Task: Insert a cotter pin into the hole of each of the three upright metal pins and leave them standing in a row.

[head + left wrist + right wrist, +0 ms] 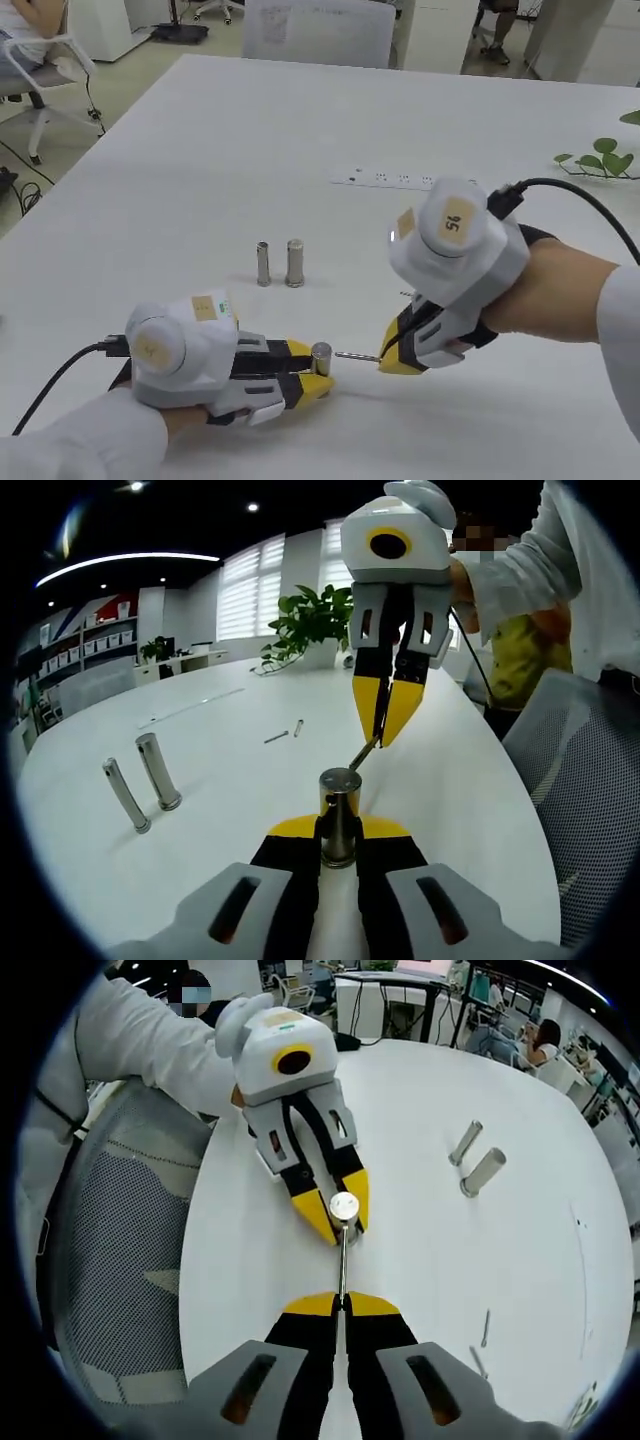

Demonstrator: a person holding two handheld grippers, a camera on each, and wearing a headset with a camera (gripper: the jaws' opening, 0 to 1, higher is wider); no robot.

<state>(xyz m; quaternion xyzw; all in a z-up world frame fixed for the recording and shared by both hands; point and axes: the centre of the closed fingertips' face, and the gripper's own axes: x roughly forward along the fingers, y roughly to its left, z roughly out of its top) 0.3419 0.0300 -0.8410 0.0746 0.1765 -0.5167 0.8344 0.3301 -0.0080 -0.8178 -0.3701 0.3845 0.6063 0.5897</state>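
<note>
Lower centre, the left gripper (312, 374) clamps the metal pin (321, 356) while the right gripper (392, 362) pinches the cotter pin (356, 355); misalignment could bend it.

"56", sticker (455, 222) atop right tongs (388, 360)

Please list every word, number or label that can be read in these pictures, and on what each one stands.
"56": tan sticker on top of the right tool.
Second sticker, on the left tool: its mark is too blurred to read.
Nothing else is legible.
</note>
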